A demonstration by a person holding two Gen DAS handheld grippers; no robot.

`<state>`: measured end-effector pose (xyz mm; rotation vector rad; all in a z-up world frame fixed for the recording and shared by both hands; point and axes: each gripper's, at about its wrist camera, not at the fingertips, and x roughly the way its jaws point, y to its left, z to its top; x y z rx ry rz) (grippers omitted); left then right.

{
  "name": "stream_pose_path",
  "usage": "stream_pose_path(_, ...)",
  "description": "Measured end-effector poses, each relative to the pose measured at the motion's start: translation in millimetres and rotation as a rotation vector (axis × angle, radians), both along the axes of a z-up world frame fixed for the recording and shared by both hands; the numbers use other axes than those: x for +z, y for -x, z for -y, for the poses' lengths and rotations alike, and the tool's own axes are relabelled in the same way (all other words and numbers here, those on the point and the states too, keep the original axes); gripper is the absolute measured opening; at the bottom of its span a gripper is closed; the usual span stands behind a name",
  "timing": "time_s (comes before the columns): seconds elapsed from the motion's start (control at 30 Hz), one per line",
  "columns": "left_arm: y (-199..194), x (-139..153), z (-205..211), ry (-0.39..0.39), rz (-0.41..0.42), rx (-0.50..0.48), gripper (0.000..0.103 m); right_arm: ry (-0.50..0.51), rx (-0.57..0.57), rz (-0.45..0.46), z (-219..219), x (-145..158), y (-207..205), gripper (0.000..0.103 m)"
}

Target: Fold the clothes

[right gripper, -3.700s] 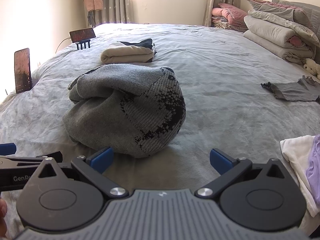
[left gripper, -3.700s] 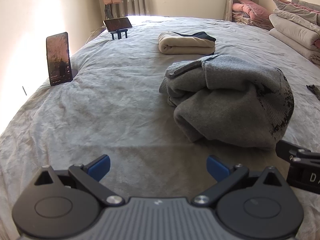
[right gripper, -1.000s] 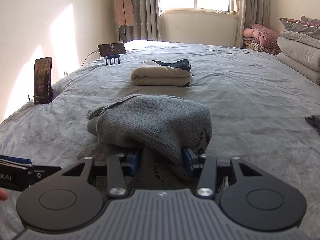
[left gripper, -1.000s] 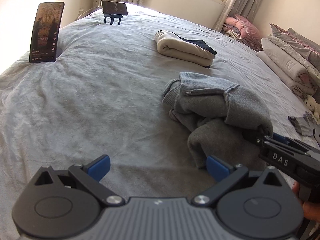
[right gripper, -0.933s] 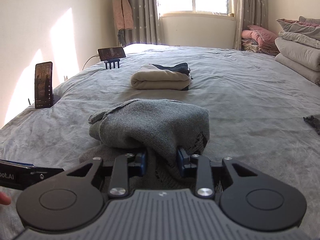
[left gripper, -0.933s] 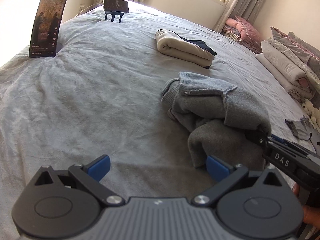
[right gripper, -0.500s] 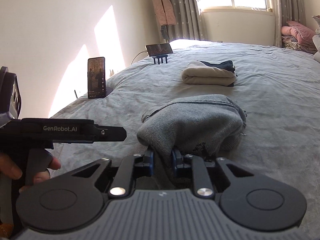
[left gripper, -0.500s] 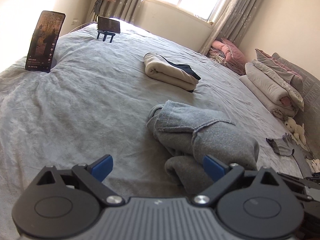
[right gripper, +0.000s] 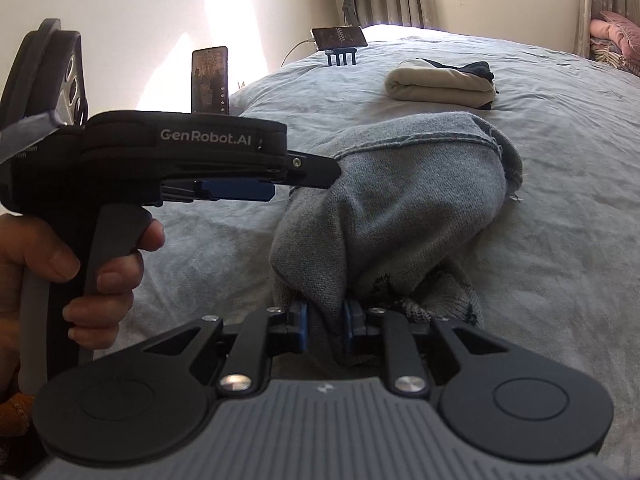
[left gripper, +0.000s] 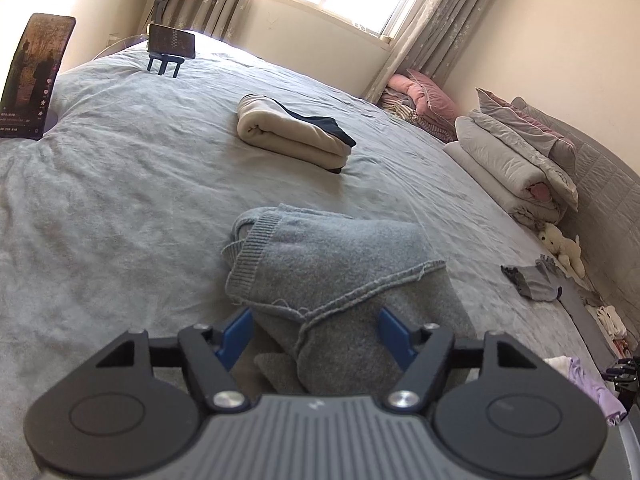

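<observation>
A crumpled grey knit sweater [left gripper: 340, 272] lies on the grey bed sheet [left gripper: 120, 208]. My left gripper [left gripper: 316, 334] straddles the sweater's near fold. Its blue pads [left gripper: 236, 334] are closing on the fold from both sides, with a sliver of gap still showing. In the right wrist view the sweater [right gripper: 400, 200] bulges up in front of my right gripper [right gripper: 326, 328], which is shut on a pinched fold at its near edge. The left gripper's fingertip reaches the sweater from the left there, with a person's hand [right gripper: 100, 272] on its handle.
A folded beige garment with a dark one [left gripper: 292, 140] lies further up the bed. Two phones stand at the left [left gripper: 34, 76] and far edge [left gripper: 172, 42]. Stacked quilts [left gripper: 512, 152], a small grey garment [left gripper: 528, 280], a plush toy [left gripper: 560, 244] and lilac clothes [left gripper: 580, 376] line the right side.
My left gripper has moved in over the sweater's near fold and its jaws have narrowed around it. My right gripper closed on the sweater and swung left, bringing the left gripper into its view.
</observation>
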<state>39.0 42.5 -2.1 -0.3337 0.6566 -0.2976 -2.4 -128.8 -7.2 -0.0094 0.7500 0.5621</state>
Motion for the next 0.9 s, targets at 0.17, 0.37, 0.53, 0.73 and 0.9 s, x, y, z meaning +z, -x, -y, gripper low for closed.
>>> stream_pose_path(0.17,-12,-12,12,0.015,-0.027,-0.021,0.037,-0.03,-0.003,-0.001,7,3,-2,0.038)
stream_pose_path(0.37,-4,-6,5,0.046,-0.004,0.044,0.017,-0.136,-0.059,-0.019,34,14,-6,0.048)
stream_pose_path(0.53,12,5,-10,0.031,0.032,0.11,0.014,-0.167,-0.163,0.005,53,21,-8,0.054)
stream_pose_path(0.73,26,9,-32,-0.045,0.019,0.178,0.013,-0.208,-0.276,-0.023,65,17,-22,0.055)
stream_pose_path(0.9,35,8,-53,-0.089,-0.012,0.194,0.013,-0.225,-0.322,-0.05,60,15,-33,0.055)
